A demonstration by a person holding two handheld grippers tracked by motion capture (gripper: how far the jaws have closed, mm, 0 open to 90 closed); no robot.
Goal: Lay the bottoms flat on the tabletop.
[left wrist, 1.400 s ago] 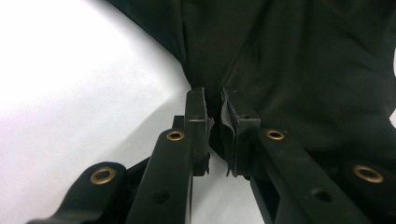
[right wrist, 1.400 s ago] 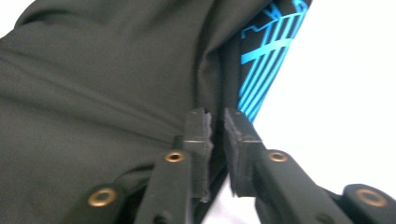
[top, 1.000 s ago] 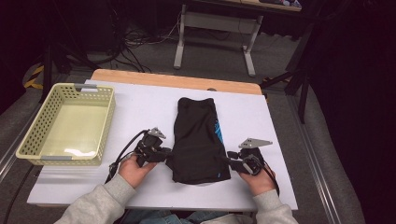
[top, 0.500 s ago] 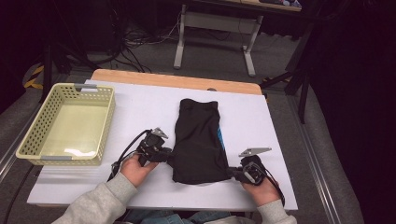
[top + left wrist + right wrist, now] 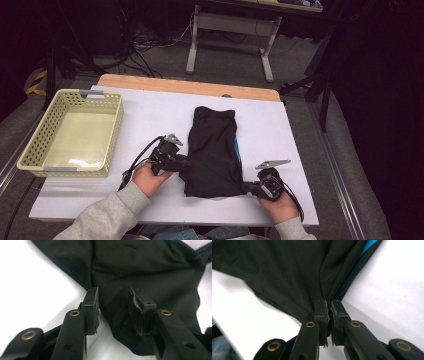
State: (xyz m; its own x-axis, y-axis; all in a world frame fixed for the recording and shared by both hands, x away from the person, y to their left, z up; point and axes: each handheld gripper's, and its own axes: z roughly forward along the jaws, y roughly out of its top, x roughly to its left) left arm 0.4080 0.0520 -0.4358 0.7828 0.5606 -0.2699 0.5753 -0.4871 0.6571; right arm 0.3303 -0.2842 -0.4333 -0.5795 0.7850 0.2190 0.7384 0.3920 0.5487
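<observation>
A black garment (image 5: 212, 150) with a blue stripe (image 5: 236, 150) lies folded lengthwise on the white table (image 5: 150, 115). My left gripper (image 5: 184, 164) is at its left edge. In the left gripper view the jaws (image 5: 113, 297) stand apart over the black cloth (image 5: 140, 270) without pressing it; they have just been opening. My right gripper (image 5: 246, 187) is at the near right corner. Its jaws have just been closing, and in the right gripper view they (image 5: 327, 305) are shut on a bunched fold of the cloth (image 5: 287, 270), with the blue stripe (image 5: 368, 246) beside it.
A pale yellow mesh basket (image 5: 112, 130) stands at the table's left side. A wooden strip (image 5: 190, 86) runs along the far edge. Beyond it are desk legs (image 5: 192, 45) and cables on the floor. Bare white table lies right of the garment.
The right gripper has slid a little toward the front edge, to the garment's near right corner. The left hand has stayed at the left edge.
</observation>
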